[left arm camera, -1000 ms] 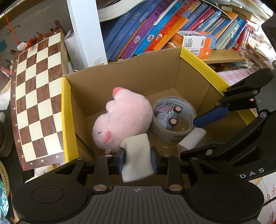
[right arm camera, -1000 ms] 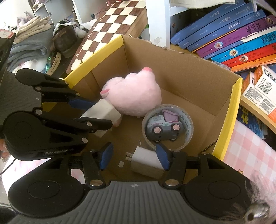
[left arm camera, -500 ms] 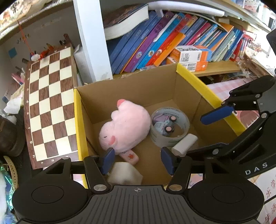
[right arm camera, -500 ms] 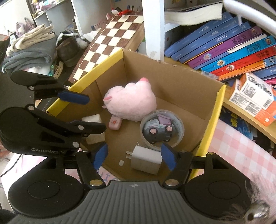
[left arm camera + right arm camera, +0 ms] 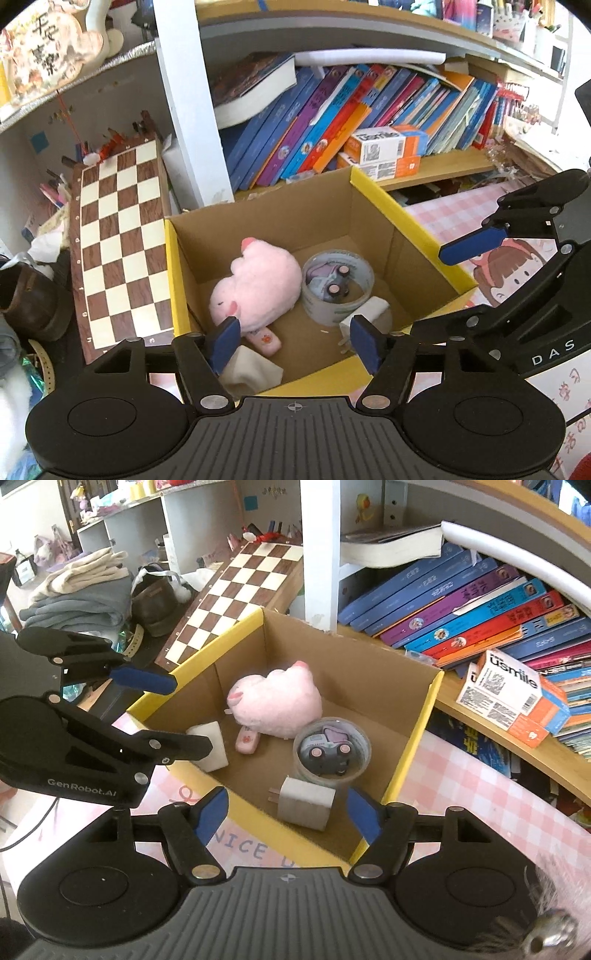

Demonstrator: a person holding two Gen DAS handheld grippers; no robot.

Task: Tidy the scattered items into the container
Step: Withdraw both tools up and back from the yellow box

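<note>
Left wrist view: the left gripper [image 5: 293,339] stands wide apart and holds nothing, hovering above the near edge of the cardboard box [image 5: 384,199]. Just ahead and below it lie a white block [image 5: 255,367], a small pink case [image 5: 265,339] and a pink plush toy [image 5: 258,288]. To its right, a roll of tape [image 5: 338,291] rings a toy car [image 5: 332,282], with a white charger [image 5: 371,312] beside the roll. The right gripper [image 5: 476,245] shows further right, above the box rim.

Right wrist view: the right gripper [image 5: 288,812] is also spread and empty, with the charger [image 5: 304,803] directly below its fingers and the box [image 5: 410,746] under it. The left gripper [image 5: 155,681] hangs to its left, over the block [image 5: 210,746].

All visible items already lie inside the box; the pink table [image 5: 480,794] shows nothing loose near either gripper. Judging from that, either the tidying is finished or more items lie out of view. Either way, lift both grippers straight up, clear of the walls, so the box is not dragged.
</note>
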